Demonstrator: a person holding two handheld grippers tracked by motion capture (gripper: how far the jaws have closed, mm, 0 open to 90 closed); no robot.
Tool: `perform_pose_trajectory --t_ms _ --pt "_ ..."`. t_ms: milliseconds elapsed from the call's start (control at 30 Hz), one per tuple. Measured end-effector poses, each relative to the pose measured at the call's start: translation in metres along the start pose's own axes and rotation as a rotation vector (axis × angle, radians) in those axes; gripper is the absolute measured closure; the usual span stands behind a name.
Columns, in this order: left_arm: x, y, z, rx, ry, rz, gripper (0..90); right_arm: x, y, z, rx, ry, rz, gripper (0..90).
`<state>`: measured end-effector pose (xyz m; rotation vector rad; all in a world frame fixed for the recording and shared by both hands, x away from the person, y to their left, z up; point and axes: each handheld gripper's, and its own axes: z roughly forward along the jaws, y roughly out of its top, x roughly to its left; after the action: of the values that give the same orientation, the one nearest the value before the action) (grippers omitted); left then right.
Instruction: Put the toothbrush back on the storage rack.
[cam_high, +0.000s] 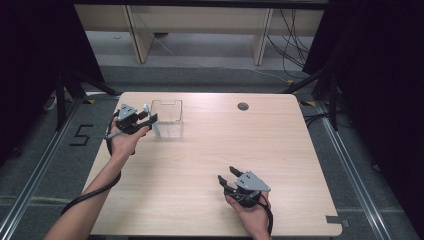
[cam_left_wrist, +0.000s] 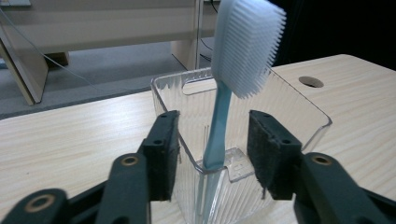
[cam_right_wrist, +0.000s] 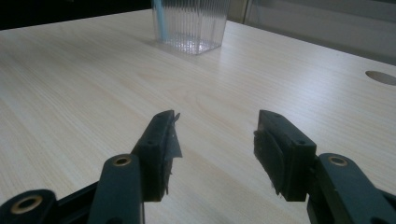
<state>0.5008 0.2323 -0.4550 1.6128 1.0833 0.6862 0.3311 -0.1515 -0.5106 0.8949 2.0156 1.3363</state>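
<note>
My left hand-held gripper (cam_left_wrist: 212, 154) stands open around the toothbrush (cam_left_wrist: 219, 121), upright in the clear container (cam_left_wrist: 299, 105) at the tabletop's (cam_high: 210, 165) 11 o'clock; withdraw straight back, without nudging the handle.

Black number 5 (cam_high: 81, 135) marked on the grey floor, left of the table (cam_high: 200, 165)
</note>
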Motion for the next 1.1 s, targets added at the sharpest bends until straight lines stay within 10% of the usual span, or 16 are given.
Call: perform_pose_trajectory --t_ms 1100 --pt "-0.007 -0.015 -0.034 0.008 -0.018 -0.016 40.0 0.000 0.000 -0.001 0.012 0.002 0.007 48.1"
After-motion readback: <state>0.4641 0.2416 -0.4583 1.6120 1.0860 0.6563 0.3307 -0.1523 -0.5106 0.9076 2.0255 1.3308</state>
